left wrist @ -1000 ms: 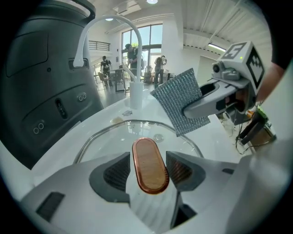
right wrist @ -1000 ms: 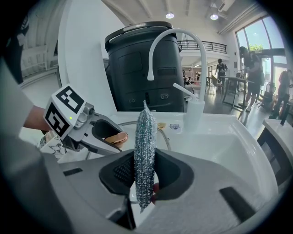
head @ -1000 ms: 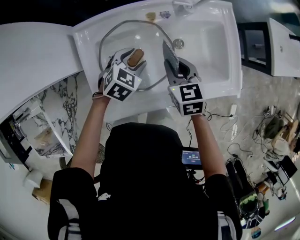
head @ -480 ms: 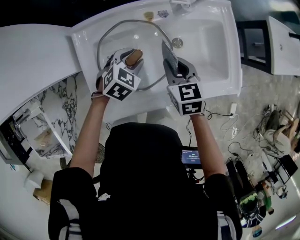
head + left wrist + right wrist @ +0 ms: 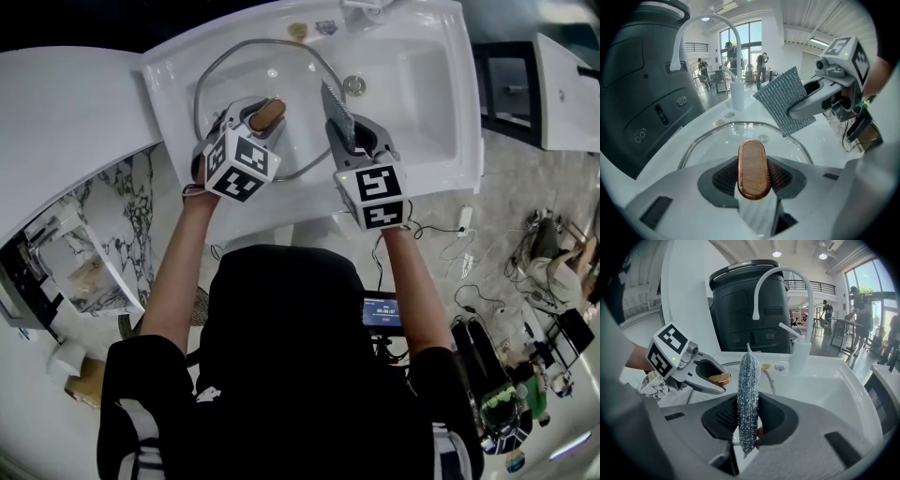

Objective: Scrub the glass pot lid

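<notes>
Overhead, one glass lid (image 5: 248, 80), one scouring pad (image 5: 339, 112), one sink (image 5: 417, 89)

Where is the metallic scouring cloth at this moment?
In the head view, the metallic scouring cloth stands upright in the tongs of the right gripper, over the white sink, at the right edge of the glass pot lid.

White faucet (image 5: 800, 357), dark bin (image 5: 740, 305) behind it, possibly marble slab (image 5: 122, 202) lower left.

No legible text, labels or numbers anywhere.
</notes>
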Demonstrator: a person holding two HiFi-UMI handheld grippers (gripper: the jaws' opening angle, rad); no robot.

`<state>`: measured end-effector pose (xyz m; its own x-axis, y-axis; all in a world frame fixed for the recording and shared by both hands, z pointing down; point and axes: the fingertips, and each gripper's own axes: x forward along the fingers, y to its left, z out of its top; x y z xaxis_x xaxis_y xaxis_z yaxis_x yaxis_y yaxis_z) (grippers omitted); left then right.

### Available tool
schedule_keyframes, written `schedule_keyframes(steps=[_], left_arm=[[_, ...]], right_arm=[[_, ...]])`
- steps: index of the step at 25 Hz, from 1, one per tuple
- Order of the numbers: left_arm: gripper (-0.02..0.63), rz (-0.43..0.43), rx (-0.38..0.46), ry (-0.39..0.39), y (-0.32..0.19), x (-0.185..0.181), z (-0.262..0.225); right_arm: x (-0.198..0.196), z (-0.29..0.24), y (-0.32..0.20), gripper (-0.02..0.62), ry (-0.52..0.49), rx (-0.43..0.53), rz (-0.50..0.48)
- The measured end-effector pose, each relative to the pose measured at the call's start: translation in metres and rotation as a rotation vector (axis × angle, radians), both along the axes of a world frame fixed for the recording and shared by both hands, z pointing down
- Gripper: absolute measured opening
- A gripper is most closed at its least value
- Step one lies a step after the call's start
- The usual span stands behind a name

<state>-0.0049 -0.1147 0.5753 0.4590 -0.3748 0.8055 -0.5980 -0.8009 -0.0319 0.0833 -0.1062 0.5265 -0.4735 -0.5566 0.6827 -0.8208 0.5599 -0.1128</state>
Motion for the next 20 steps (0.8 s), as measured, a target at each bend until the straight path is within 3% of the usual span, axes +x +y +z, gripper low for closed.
schedule_keyframes(steps=[6, 14, 20], left_arm=[[0.166, -0.002, 0.0, 0.002, 0.001, -0.001, 0.0], [0.166, 0.003, 0.0, 0.004, 0.001, 0.001, -0.001], [0.166, 0.006, 0.0, 0.007, 0.001, 0.001, -0.001]], right_arm=[[-0.001, 0.001, -0.003, 0.072, 0.075, 0.001, -0.088], [-0.007, 0.005, -0.014, 0.071, 0.302, 0.028, -0.363], [-0.016, 0.006, -0.035, 0.071, 0.422, 0.088, -0.484]])
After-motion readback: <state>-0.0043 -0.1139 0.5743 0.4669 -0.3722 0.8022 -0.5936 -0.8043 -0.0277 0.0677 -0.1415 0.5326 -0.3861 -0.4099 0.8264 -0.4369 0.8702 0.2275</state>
